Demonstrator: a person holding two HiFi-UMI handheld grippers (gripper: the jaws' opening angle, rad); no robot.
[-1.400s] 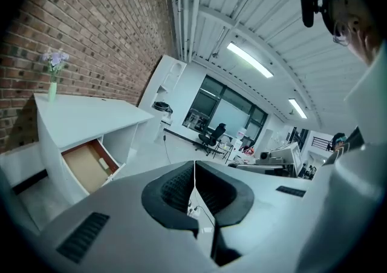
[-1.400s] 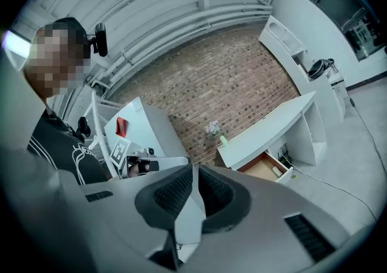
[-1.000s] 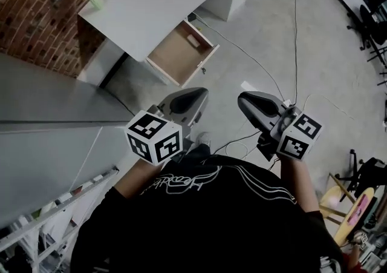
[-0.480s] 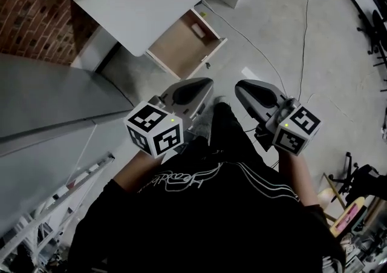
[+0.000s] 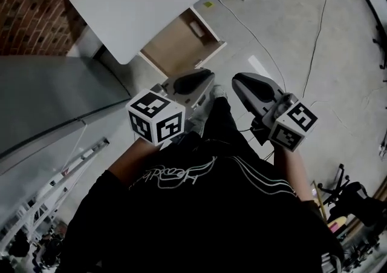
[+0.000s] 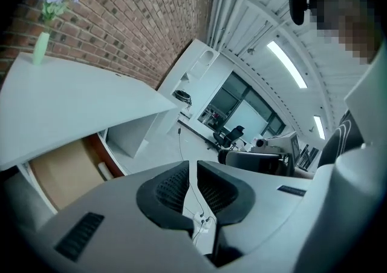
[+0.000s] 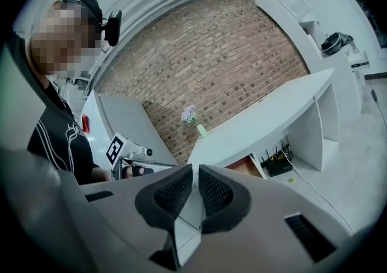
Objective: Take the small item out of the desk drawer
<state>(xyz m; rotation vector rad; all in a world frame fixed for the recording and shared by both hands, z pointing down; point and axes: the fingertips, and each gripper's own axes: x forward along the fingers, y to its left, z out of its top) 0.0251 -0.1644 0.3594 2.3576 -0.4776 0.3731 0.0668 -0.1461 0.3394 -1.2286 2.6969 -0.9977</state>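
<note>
The head view is dim and grey, with soft, even light and only faint shadows on the floor [image 5: 290,36]; straight lines bow toward its edges. Both gripper views are brighter, ringed by black fisheye corners. In the left gripper view long ceiling lights [image 6: 285,64] glow white overhead; the white counter [image 6: 72,102] looks pale, without glare; the nearest foreground is slightly soft.

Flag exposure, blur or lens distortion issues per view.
Head view: dim, underexposed; open light-wood drawer and small pale item inside read legible. Left gripper view: heavy fisheye, dark corners, bright ceiling strip light clipped. Right gripper view: same fisheye bows the red brick wall; no motion blur.
</note>
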